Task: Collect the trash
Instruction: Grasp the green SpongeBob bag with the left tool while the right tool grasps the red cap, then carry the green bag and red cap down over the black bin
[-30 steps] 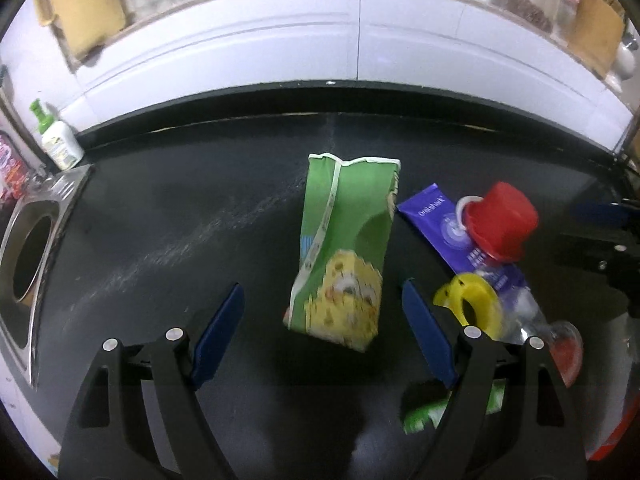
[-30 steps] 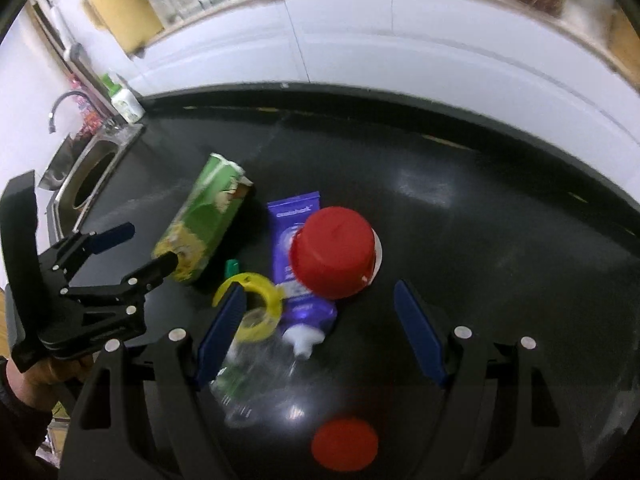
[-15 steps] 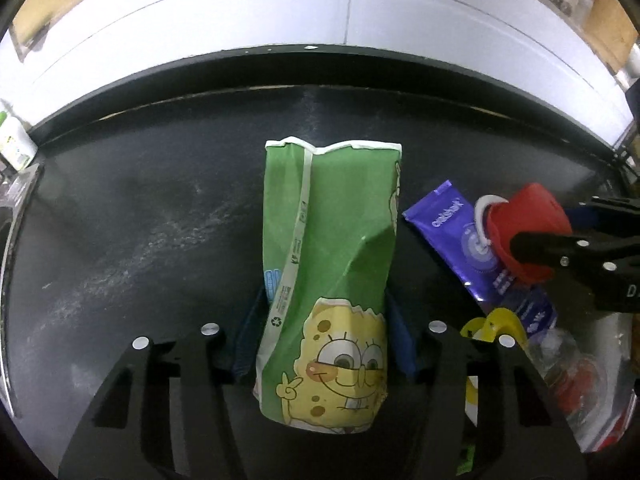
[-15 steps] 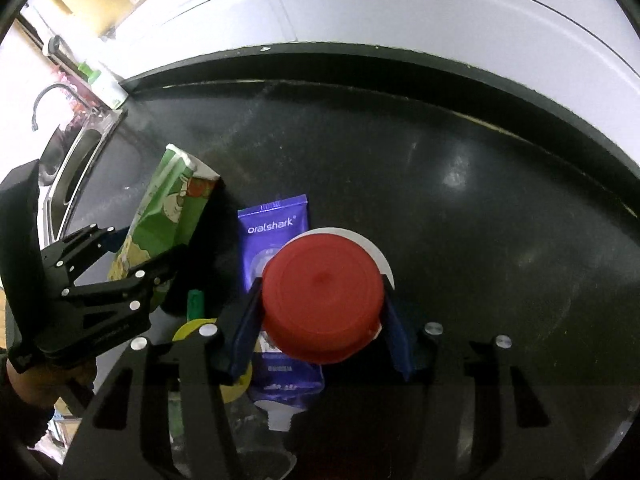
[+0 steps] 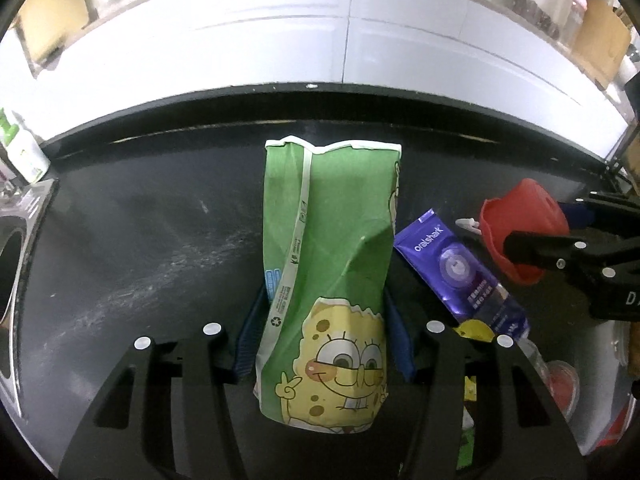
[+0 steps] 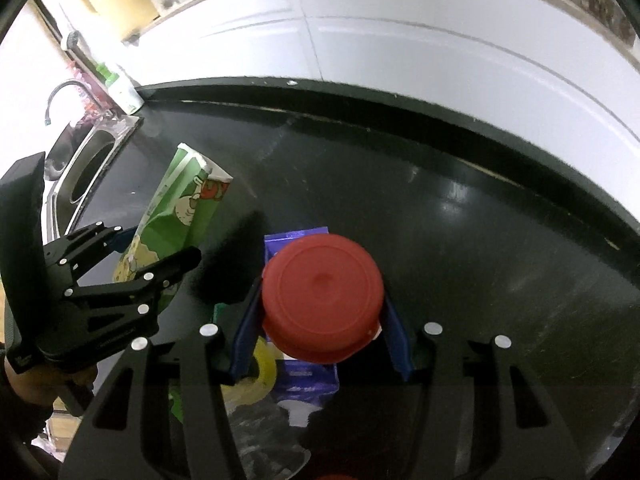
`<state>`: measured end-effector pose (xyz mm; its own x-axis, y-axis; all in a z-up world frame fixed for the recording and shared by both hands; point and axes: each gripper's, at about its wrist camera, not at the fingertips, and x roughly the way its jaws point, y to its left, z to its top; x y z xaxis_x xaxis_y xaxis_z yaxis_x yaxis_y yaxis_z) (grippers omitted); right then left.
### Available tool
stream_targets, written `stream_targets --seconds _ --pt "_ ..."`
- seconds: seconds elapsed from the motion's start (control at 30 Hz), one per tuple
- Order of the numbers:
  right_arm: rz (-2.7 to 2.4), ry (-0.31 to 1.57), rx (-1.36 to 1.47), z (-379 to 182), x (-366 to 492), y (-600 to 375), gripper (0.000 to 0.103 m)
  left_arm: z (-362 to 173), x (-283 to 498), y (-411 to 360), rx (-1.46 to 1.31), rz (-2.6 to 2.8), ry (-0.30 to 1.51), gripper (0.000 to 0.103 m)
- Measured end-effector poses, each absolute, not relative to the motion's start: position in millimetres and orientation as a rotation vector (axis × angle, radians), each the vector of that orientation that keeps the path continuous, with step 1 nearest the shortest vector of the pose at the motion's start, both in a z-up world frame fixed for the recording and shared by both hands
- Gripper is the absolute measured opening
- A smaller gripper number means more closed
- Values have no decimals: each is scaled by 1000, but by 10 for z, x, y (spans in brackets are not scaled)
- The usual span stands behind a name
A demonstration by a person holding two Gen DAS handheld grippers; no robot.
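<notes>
A green cartoon-printed carton (image 5: 332, 280) sits between the blue pads of my left gripper (image 5: 324, 336), which is shut on its lower half and holds it off the black counter. The same carton (image 6: 176, 216) shows at the left of the right wrist view, inside the left gripper (image 6: 132, 256). My right gripper (image 6: 322, 324) is shut on an upturned red cup (image 6: 322, 298), also seen as the red cup (image 5: 520, 224) at the right of the left wrist view. Under it lie a purple packet (image 5: 456, 268), a yellow ring (image 6: 256, 380) and a clear plastic bottle (image 6: 264, 436).
A steel sink (image 6: 86, 168) with a tap lies at the counter's left end, a green-capped bottle (image 5: 24, 152) beside it. A white tiled wall (image 5: 344, 36) runs along the back. A red lid (image 5: 560, 384) lies at the lower right. A hand (image 6: 28, 384) holds the left gripper.
Both grippers went from open to shut: the left closed on the green carton, the right on the red cup. Both objects now sit higher and closer, lifted clear of the pile.
</notes>
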<state>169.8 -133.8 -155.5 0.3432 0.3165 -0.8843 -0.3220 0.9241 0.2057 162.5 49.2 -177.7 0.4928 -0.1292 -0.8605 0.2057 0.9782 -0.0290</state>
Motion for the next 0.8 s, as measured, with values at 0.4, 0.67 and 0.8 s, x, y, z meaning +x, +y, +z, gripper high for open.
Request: stream_targets --seconds 0.4,0.67,0.8 --pt "549 1073 -96 -1137 1299 -779 54 -1393 871 925 32 -58 988 53" --pt "731 1052 -200 -1023 835 82 54 -1271 -17 1781 -58 154 974 53" --pt "851 1043 -260 -986 522 649 54 -1269 -499 2212 -103 278 977 53"
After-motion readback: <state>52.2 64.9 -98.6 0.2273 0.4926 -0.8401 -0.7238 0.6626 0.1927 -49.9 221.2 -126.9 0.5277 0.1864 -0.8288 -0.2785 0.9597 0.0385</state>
